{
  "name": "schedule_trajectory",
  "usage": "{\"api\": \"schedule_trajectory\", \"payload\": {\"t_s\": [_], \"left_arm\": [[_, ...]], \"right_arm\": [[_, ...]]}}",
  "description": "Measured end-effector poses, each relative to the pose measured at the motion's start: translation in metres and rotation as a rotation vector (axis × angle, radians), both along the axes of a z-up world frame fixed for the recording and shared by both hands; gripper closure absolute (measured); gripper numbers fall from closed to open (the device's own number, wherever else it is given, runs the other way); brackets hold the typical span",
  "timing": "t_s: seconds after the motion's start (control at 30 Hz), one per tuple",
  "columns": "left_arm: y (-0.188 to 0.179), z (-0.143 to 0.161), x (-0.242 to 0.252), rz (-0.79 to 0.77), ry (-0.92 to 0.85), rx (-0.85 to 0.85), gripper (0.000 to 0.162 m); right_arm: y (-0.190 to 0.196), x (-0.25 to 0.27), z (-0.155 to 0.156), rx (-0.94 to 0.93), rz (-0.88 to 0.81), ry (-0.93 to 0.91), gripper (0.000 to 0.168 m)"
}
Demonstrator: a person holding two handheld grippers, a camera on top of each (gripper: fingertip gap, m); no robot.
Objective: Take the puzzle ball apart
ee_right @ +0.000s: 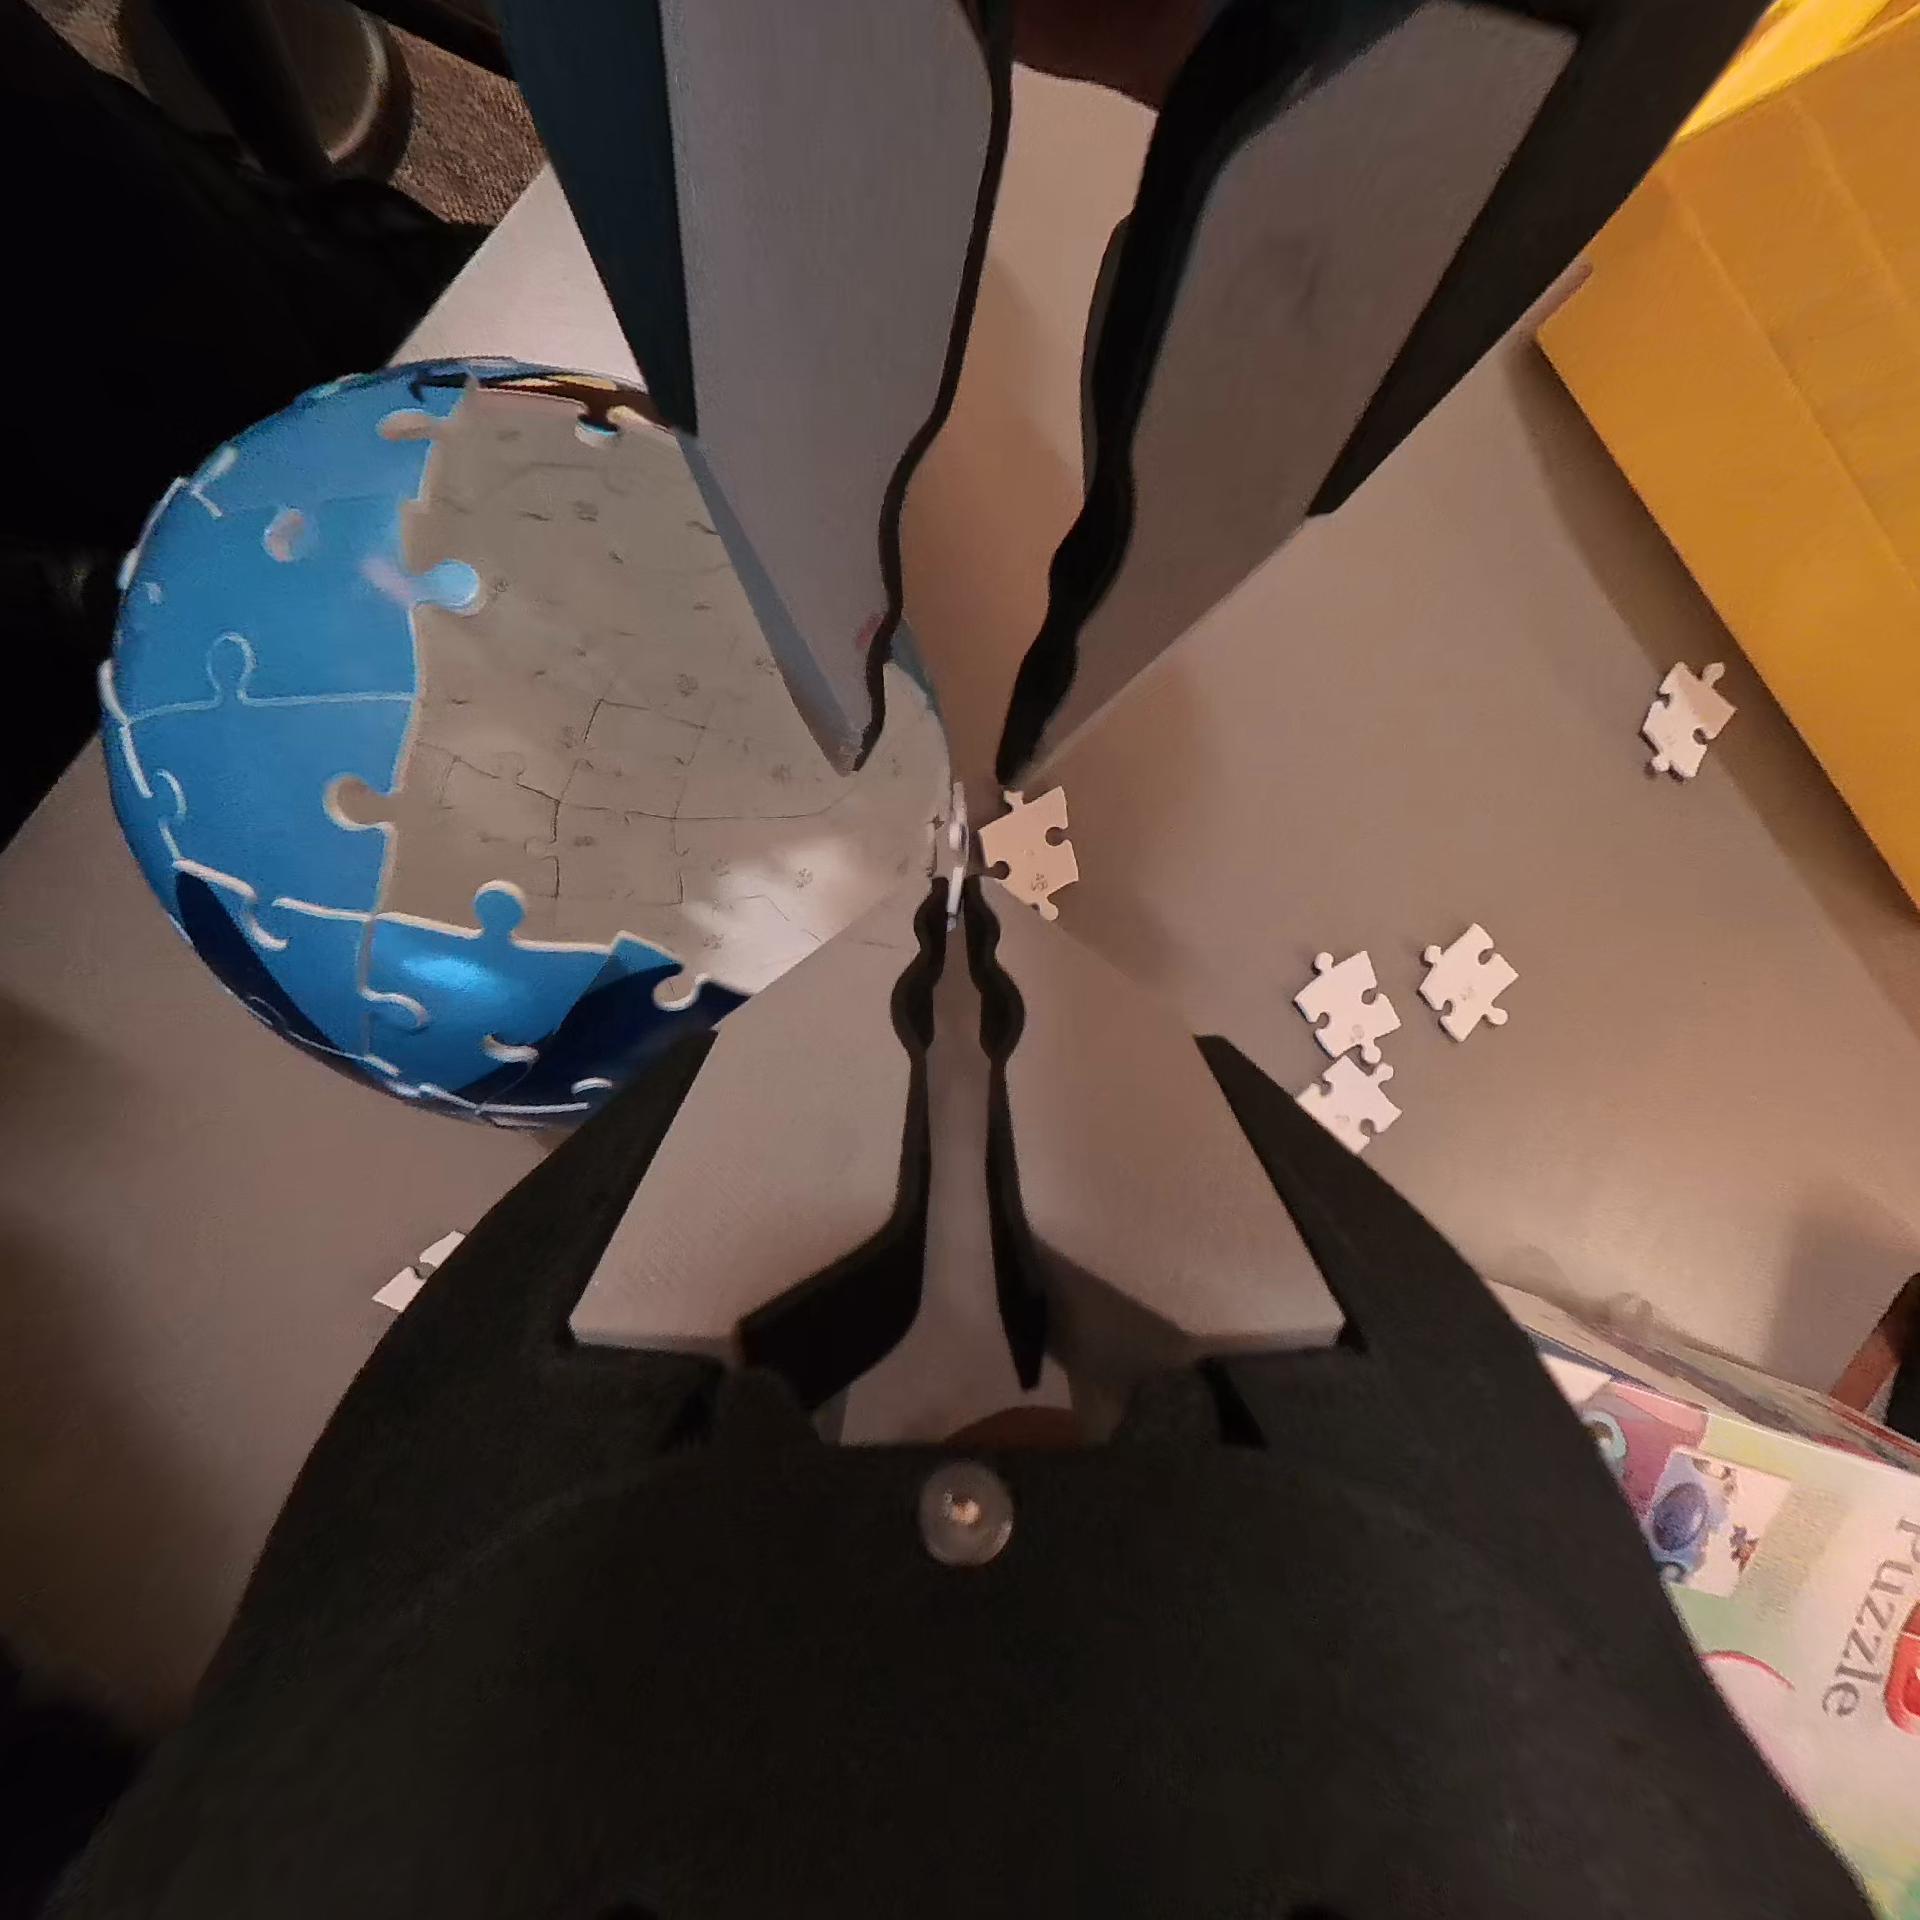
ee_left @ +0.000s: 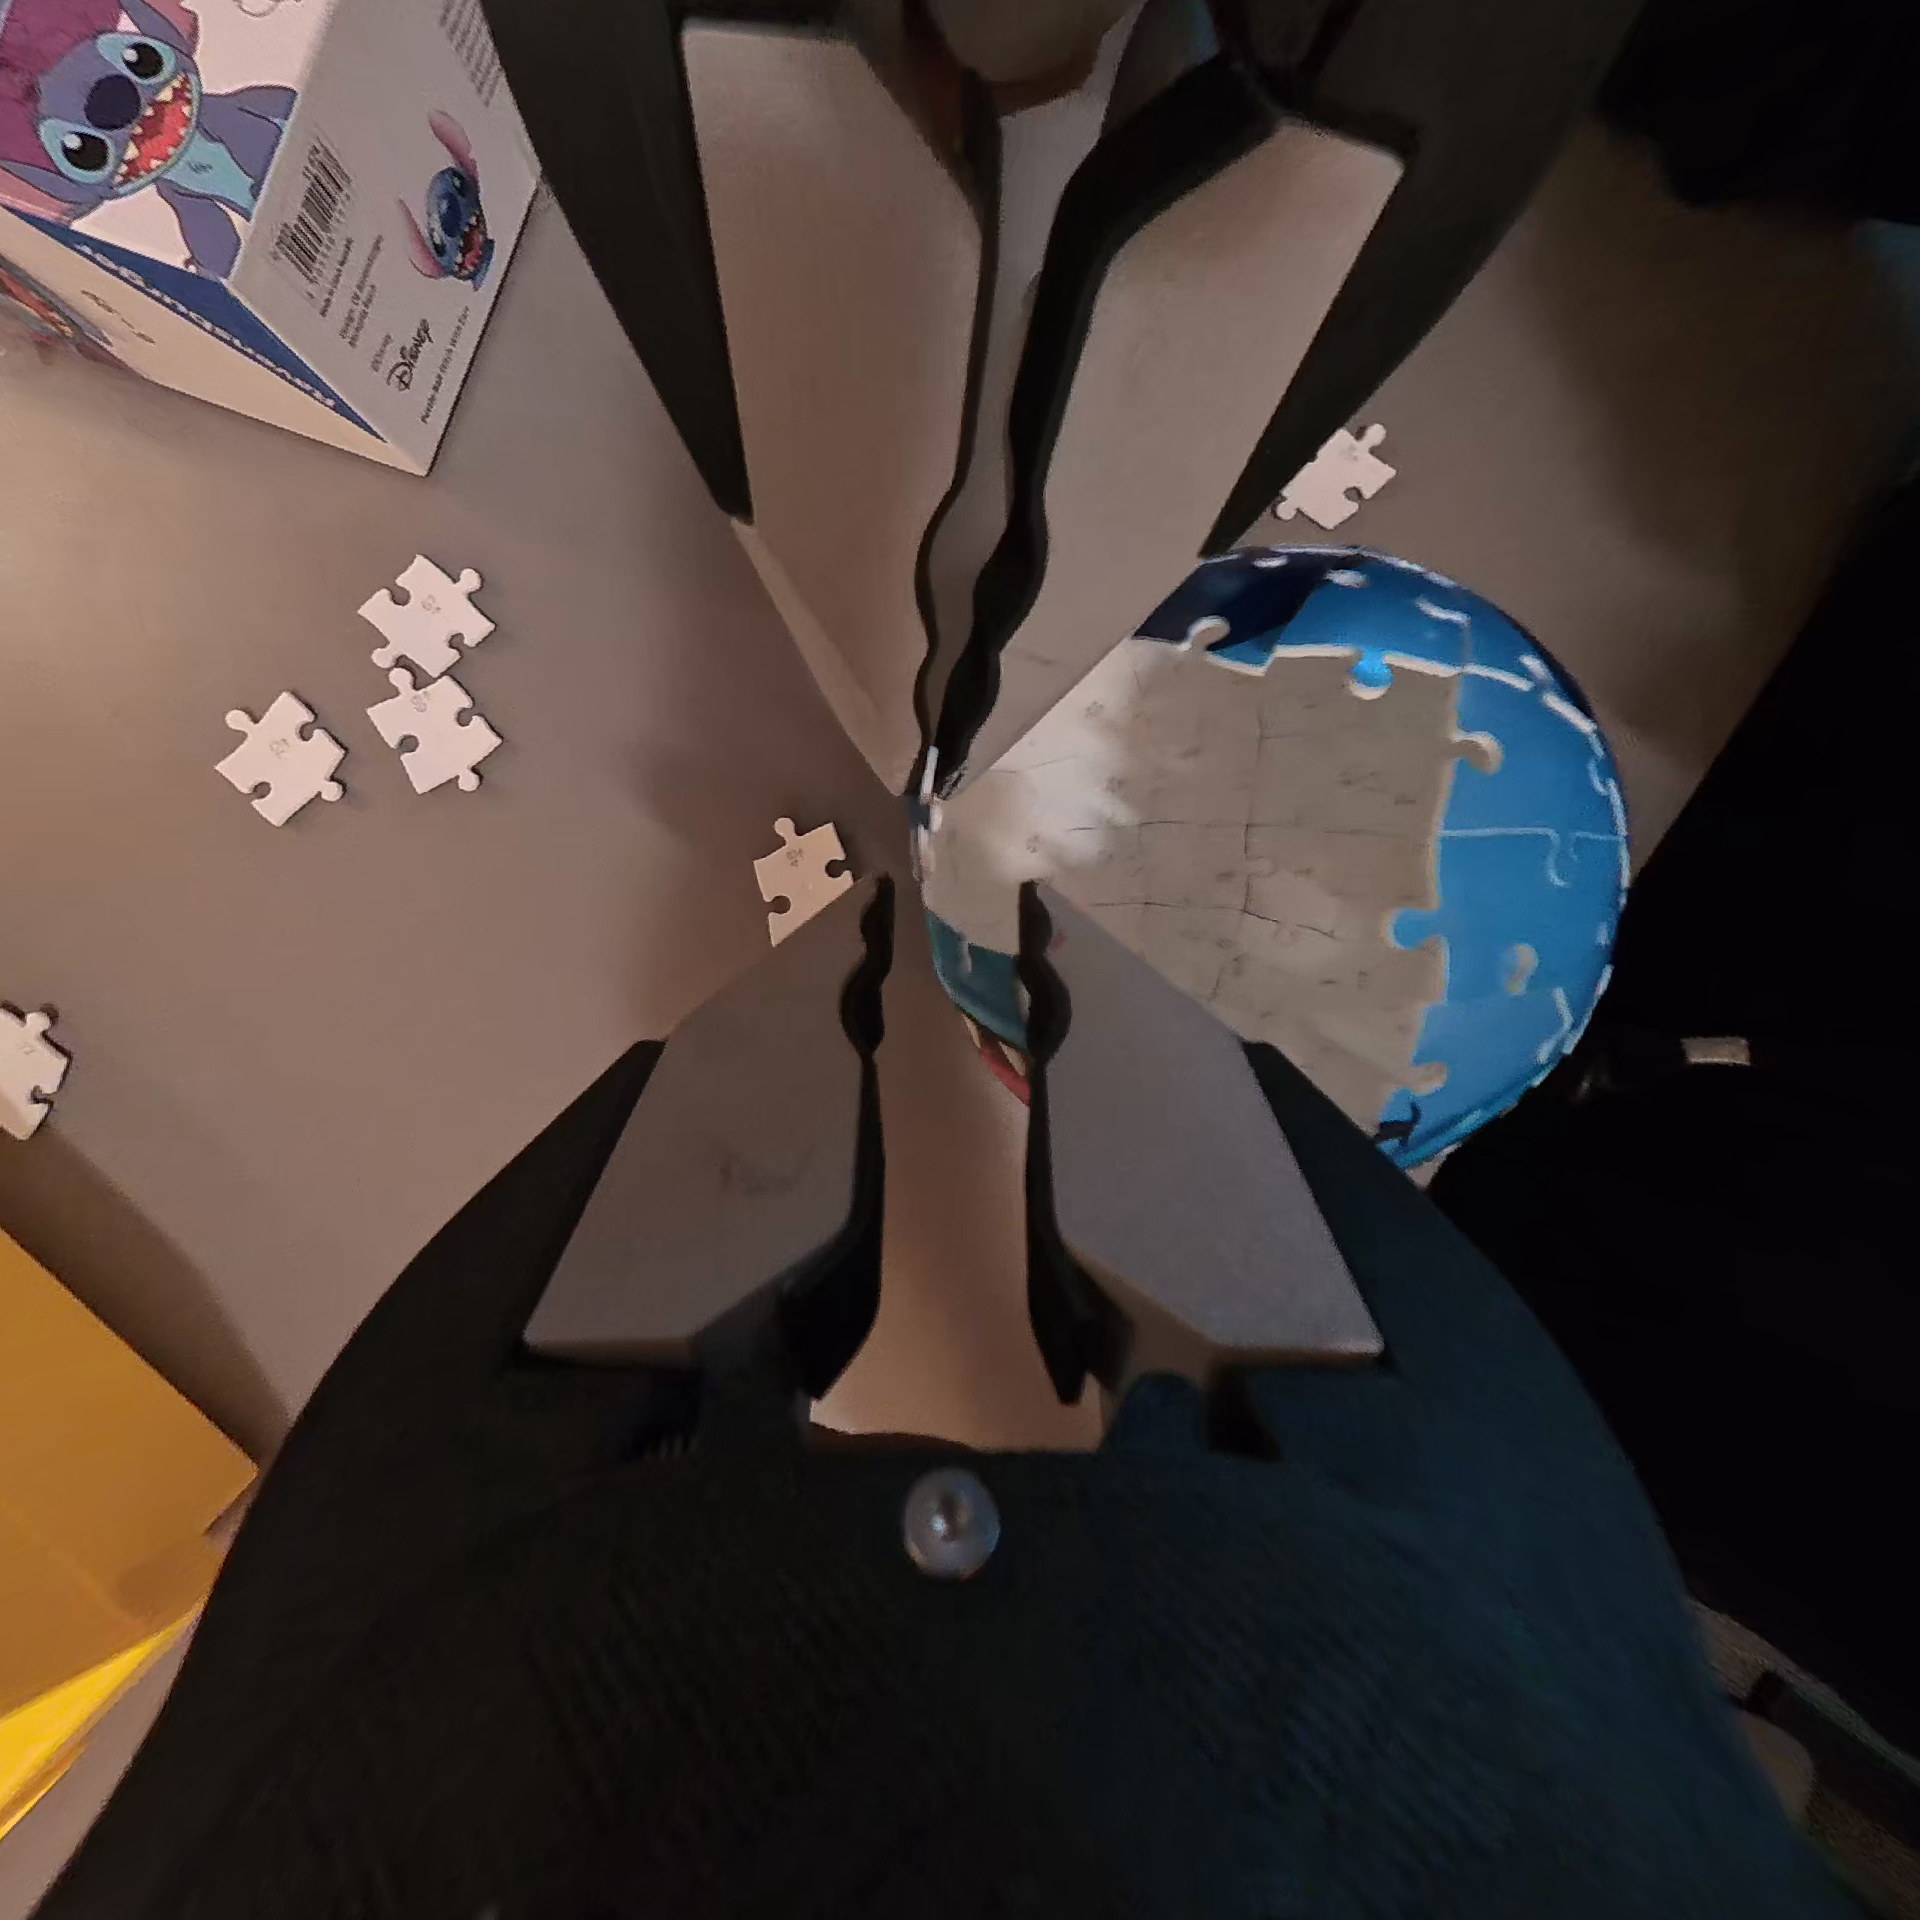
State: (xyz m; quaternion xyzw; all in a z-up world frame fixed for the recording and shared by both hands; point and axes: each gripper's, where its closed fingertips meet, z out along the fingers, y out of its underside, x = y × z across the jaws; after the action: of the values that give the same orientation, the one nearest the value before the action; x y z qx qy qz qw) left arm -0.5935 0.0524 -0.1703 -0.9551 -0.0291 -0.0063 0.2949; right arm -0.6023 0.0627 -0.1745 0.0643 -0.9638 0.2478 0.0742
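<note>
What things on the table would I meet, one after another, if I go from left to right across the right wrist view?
puzzle ball → single loose piece → group of three loose pieces → yellow box

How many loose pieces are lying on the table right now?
6 pieces: three clustered, one by the ball's rim, one near the yellow box, one beyond the ball. More may be hidden.
</note>
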Motion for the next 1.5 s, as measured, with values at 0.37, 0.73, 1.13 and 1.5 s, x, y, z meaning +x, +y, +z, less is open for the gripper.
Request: {"api": "schedule_trajectory", "payload": {"t_s": [0.37, 0.73, 1.13, 1.5], "left_arm": [[-0.001, 0.014, -0.004, 0.011, -0.066, 0.048, 0.133], [0.001, 0.010, -0.001, -0.004, -0.283, -0.014, 0.137], [-0.009, 0.012, 0.016, -0.109, -0.471, 0.026, 0.136], [-0.026, 0.002, 0.023, -0.336, -0.550, 0.195, 0.114]], "right_arm": [[-0.004, 0.003, -0.001, -0.023, 0.011, -0.046, 0.168], [-0.004, 0.007, -0.001, -0.014, 0.019, -0.040, 0.168], [-0.008, 0.018, -0.002, 0.000, 0.058, 0.011, 0.168], [-0.014, 0.027, -0.001, -0.026, 0.101, 0.008, 0.168]]}}
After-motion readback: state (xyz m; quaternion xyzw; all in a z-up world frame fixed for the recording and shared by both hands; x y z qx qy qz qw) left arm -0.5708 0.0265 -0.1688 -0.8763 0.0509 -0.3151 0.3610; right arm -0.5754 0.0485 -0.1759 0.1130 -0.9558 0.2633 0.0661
